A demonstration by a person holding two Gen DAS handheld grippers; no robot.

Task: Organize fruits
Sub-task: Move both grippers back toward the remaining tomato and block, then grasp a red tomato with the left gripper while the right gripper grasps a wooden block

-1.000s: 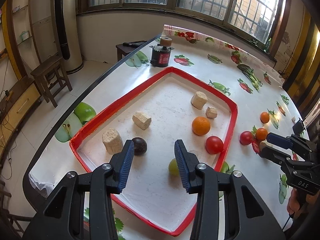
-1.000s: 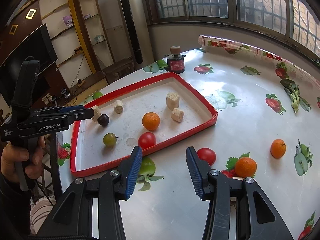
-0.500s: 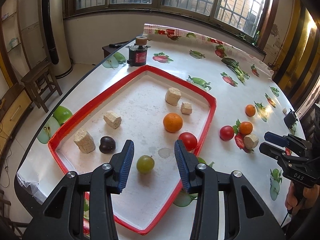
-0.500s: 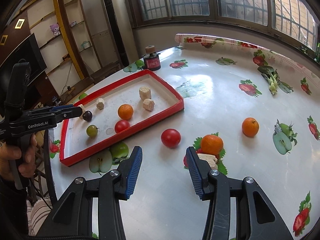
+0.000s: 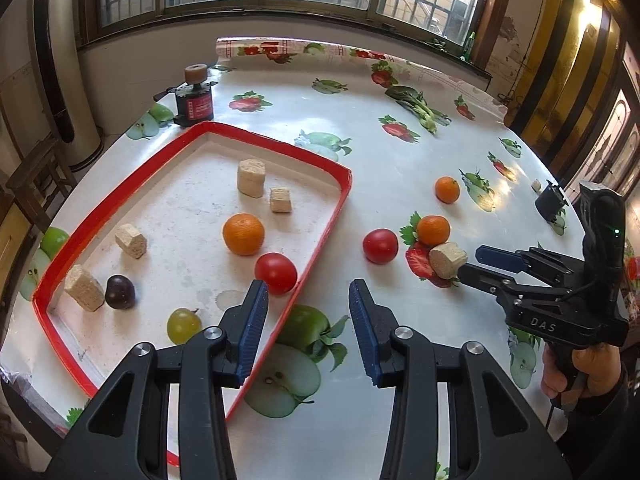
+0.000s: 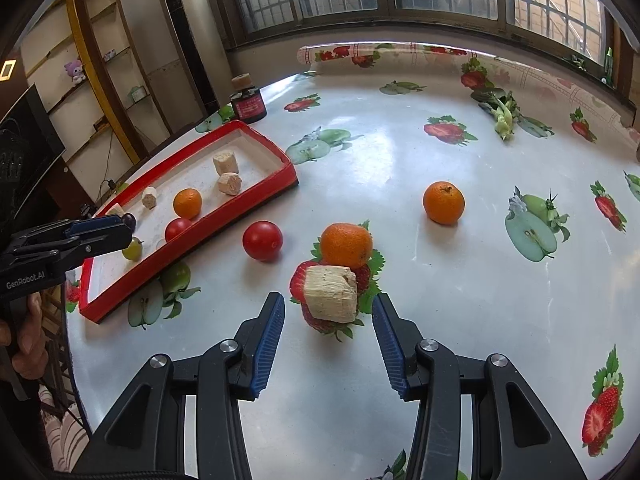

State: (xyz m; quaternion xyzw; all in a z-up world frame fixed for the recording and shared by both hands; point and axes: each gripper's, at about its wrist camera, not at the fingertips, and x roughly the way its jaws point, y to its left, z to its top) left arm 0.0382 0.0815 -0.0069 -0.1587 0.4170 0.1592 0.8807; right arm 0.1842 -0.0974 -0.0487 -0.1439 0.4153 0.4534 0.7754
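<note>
A: What fruit sits in the red-rimmed rectangular tray (image 5: 120, 208)?

B: A round orange with dimpled skin (image 5: 243, 234), a glossy red tomato (image 5: 276, 273) just in front of it near the tray's right wall, a dark purple plum (image 5: 119, 291) and a pale green grape with a short stem (image 5: 183, 325). The plum touches a beige crumbly block (image 5: 84, 293) in the near left corner. Three more beige chunks (image 5: 251, 178) lie among them.

A: And outside the tray?

B: On the glossy white tablecloth printed with fruit (image 6: 400, 152) lie a second shiny red tomato (image 6: 262, 240), a bright orange mandarin (image 6: 346, 244) and, well apart to the right, another small orange with a dark stem mark (image 6: 443, 202). A pale beige fibrous block with cut faces (image 6: 330, 293) lies just in front of the mandarin, over a printed strawberry.

A: The right gripper (image 6: 328, 336)?

B: Its blue-padded jaws are spread, empty, either side of that block's near end without touching it. In the left view its tips (image 5: 474, 264) sit right at the block.

A: The left gripper (image 5: 307, 328)?

B: Also spread and holding nothing, hanging over the tray's right rim and a printed green apple. A hand (image 5: 584, 372) grips the right tool's handle.

A: Anything else?

B: A small black jar with a red label and a cork-like top (image 5: 195, 98) stands beyond the tray's far corner.
</note>
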